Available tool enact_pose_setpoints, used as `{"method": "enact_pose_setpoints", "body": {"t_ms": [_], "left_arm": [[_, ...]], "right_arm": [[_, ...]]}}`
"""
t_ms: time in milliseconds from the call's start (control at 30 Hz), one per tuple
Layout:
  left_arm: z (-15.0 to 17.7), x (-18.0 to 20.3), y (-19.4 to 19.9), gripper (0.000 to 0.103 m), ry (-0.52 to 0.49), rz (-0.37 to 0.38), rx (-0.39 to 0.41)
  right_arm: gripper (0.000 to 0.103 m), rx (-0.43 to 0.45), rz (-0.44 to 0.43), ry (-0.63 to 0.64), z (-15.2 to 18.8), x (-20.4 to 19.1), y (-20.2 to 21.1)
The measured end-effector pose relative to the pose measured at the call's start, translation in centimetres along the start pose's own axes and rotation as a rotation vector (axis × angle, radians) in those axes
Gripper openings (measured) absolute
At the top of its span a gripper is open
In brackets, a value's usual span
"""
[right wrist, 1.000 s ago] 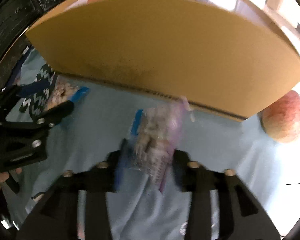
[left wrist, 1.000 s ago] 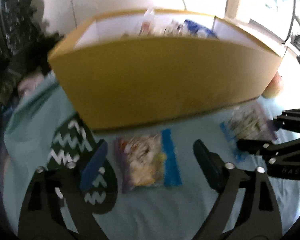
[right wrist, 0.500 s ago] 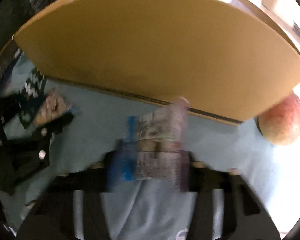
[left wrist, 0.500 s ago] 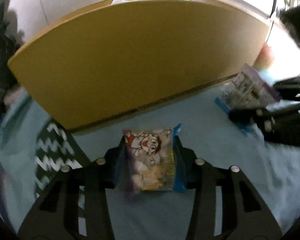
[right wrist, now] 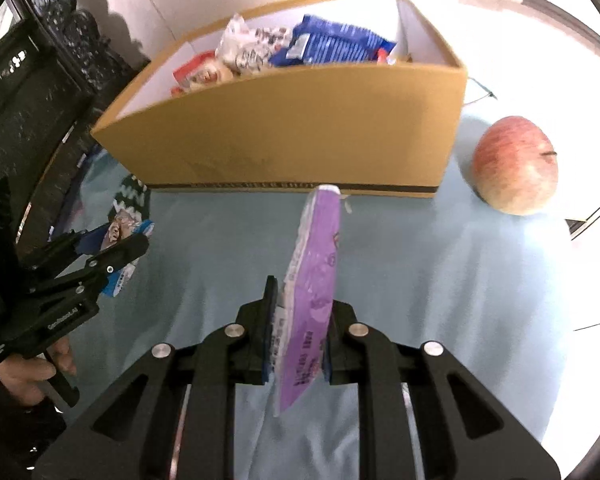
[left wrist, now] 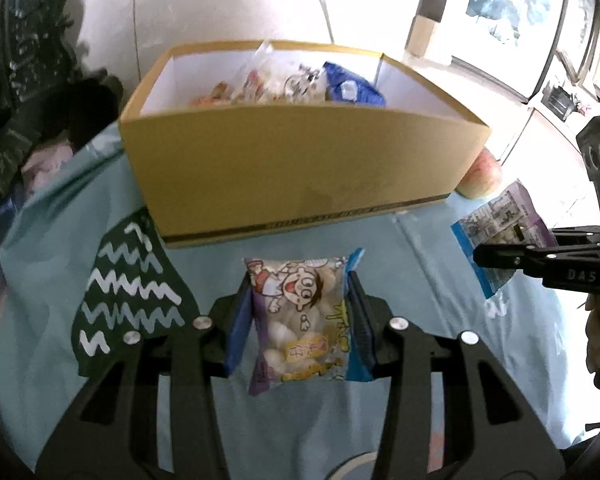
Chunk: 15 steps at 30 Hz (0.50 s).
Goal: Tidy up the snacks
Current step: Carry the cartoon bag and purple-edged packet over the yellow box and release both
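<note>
My left gripper (left wrist: 298, 312) is shut on a cartoon-printed snack bag (left wrist: 300, 320) and holds it above the blue cloth, in front of the cardboard box (left wrist: 300, 168). My right gripper (right wrist: 298, 320) is shut on a purple snack bag (right wrist: 312, 284), held edge-on and upright above the cloth. The box (right wrist: 284, 136) holds several snack packets (right wrist: 320, 46). The right gripper and its bag (left wrist: 500, 224) show at the right of the left wrist view. The left gripper and its bag (right wrist: 120, 234) show at the left of the right wrist view.
A red apple (right wrist: 516, 166) lies on the blue cloth (right wrist: 440, 280) right of the box. A dark green patch with white zigzags (left wrist: 128, 296) lies left of the box. Dark furniture (right wrist: 32, 100) stands at the left.
Both grippers have closed on their snack bags and lifted them off the cloth. Both have pulled up and back, so the inside of the box shows again.
</note>
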<state>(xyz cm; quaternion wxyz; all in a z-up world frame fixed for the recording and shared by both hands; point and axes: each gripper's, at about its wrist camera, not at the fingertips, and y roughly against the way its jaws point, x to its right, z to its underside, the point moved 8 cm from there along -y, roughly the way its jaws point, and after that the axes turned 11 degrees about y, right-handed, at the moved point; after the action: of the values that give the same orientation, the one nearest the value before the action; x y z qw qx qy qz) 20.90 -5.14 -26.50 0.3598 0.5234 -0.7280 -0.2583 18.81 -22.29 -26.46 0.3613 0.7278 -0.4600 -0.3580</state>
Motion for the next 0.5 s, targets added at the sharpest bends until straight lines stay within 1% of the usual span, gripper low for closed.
{"method": "enact_pose_setpoints", "body": {"t_ms": [100, 167, 267, 500], "left_arm": [[-0.6, 1.4, 1.0, 0.045, -0.008, 0.01, 0.015], [-0.3, 1.8, 1.9, 0.045, -0.021, 0.011, 0.027], [-0.7, 2.7, 3.4, 0.045, -0.037, 0.011, 0.046], [-4.0, 3.9, 6.9, 0.045, -0.042, 0.012, 0.113]], "right_arm": [[0.018, 0.032, 0.0, 0.002, -0.2, -0.1, 2.0], [0.018, 0.055, -0.006, 0.001, -0.5, -0.6, 3.1], [0.018, 0.091, -0.003, 0.013, -1.2, -1.5, 4.5], [0.018, 0.184, 0.001, 0.046, -3.6, -2.4, 9.0]]}}
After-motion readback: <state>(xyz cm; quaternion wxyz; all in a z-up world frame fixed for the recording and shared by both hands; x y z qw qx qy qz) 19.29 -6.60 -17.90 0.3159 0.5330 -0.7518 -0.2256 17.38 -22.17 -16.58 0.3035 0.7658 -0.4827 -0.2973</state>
